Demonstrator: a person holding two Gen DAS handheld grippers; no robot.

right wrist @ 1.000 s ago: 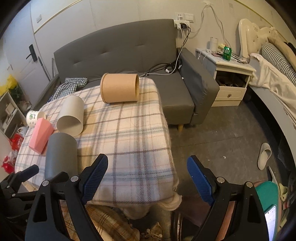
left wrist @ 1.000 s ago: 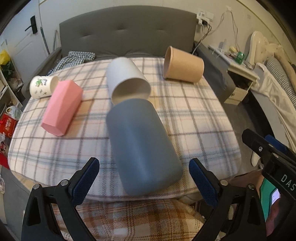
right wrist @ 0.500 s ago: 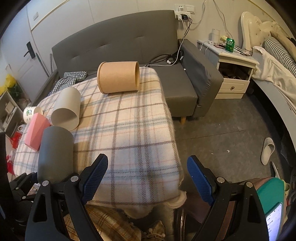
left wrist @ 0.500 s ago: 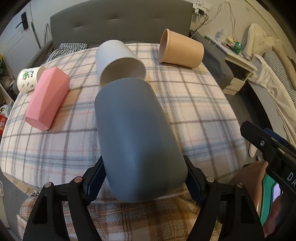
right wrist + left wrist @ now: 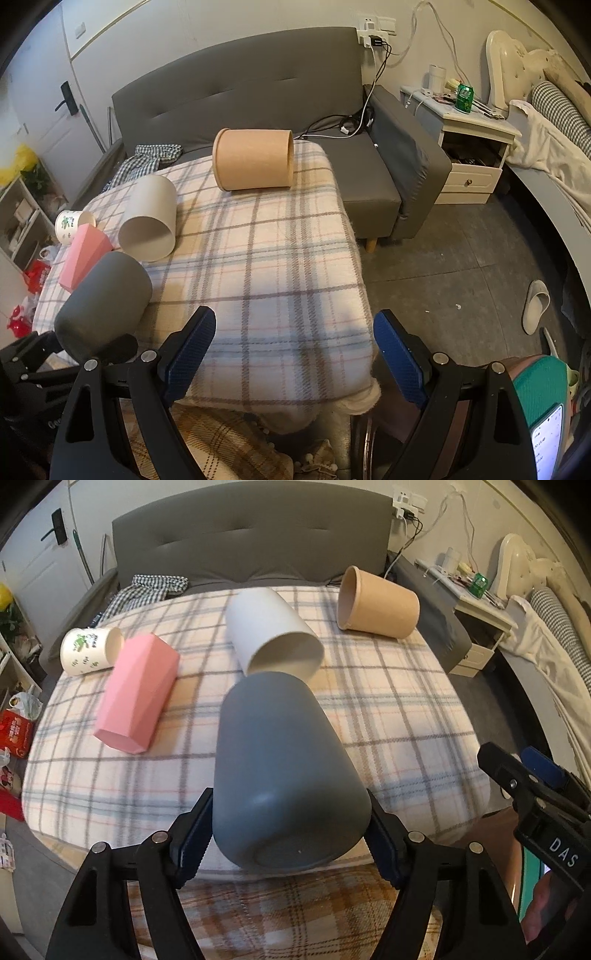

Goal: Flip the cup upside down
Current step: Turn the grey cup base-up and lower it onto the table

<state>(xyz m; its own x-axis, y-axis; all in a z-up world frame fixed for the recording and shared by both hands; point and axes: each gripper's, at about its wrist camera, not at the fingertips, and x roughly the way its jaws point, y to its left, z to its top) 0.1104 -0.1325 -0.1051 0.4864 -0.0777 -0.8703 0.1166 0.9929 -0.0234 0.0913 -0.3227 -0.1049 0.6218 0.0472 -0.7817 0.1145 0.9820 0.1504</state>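
Now the plaid surface sits near a gray sofa. Far cups lie sideways. The left gripper squeezes the dark cup; the right gripper gapes wide.

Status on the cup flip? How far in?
Done: the left hand-held gripper has closed on the dark grey-blue cylindrical cup near its base.
In hand: the cup is on its side, closed base toward the camera, apparently lifted off the plaid blanket.
Left: turn it mouth-down and set it on the blanket. The right hand-held gripper is open, empty.
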